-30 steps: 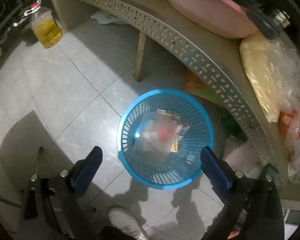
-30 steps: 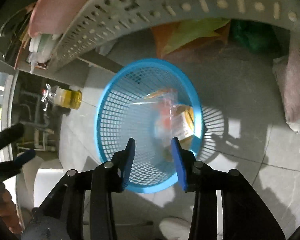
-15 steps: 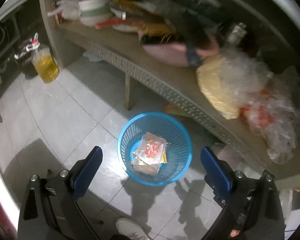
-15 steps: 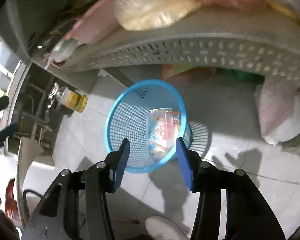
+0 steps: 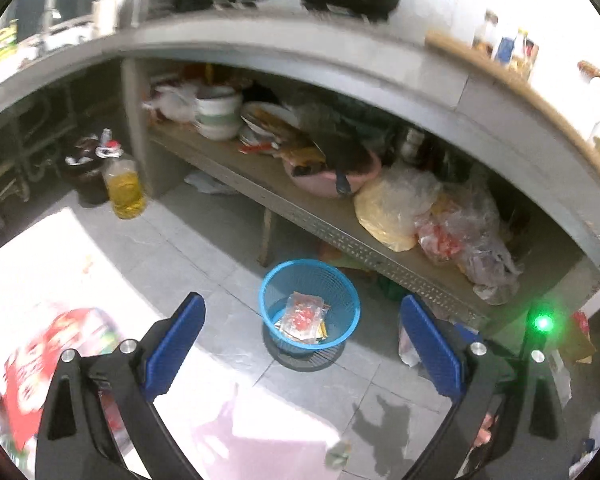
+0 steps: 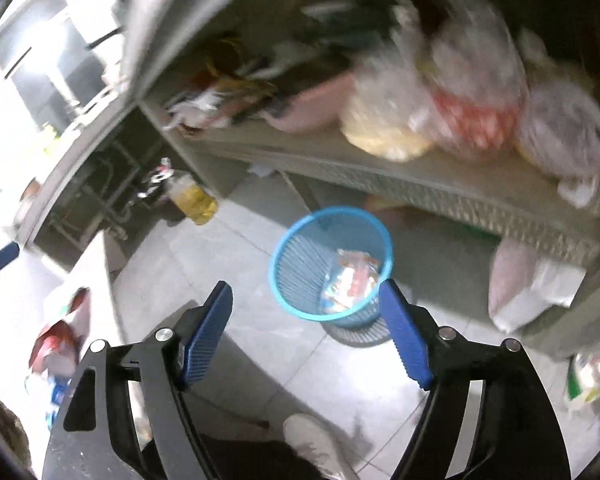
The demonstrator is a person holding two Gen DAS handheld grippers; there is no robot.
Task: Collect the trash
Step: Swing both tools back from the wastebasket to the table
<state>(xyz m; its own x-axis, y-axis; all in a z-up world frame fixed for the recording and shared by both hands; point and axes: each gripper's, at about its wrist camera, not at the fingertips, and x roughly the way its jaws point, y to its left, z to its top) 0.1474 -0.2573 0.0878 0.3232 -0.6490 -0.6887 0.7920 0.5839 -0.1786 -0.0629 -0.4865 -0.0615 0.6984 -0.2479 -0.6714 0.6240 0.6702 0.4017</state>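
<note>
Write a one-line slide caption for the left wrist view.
Open left gripper with nothing between its fingers, above a blue basket holding plastic wrappers on the tiled floor.

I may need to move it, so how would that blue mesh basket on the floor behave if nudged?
The blue basket looks like thin, probably light plastic mesh, so it should slide on the smooth tiles. It narrows toward its base and holds only wrappers, so a push near the rim might tip it.

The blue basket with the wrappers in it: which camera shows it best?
The left wrist view: the blue basket sits sharp and whole, wrappers clear. The right wrist view shows it blurred, one gripper finger crossing its rim.
</note>
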